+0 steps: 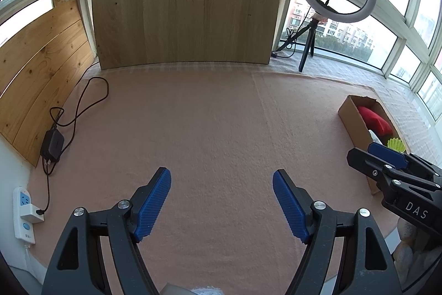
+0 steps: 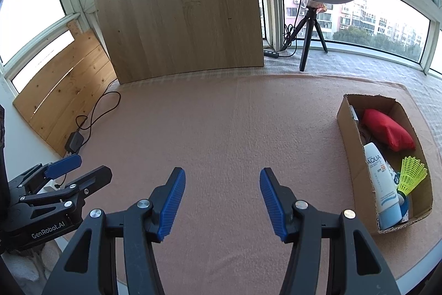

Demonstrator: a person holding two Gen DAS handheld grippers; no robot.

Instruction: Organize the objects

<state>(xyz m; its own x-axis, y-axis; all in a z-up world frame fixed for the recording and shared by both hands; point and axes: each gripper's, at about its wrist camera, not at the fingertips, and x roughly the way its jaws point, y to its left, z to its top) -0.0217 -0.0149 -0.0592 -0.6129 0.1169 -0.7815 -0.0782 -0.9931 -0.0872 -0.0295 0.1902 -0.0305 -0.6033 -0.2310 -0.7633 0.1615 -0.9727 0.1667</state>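
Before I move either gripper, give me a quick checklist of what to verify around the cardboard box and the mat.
1. Left gripper holds nothing, jaws apart: ok.
2. Right gripper holds nothing, jaws apart: ok.
3. Cardboard box open on top and upright on the pink mat: ok.
4. Box contents lie inside, namely the red pouch, sunscreen tube and yellow-green shuttlecock: ok.
5. Loose objects left on the mat to put away: none visible; nearest edge below the grippers cannot tell.
6. Black cable and power adapter stay at the mat's left edge, away from both grippers: ok.
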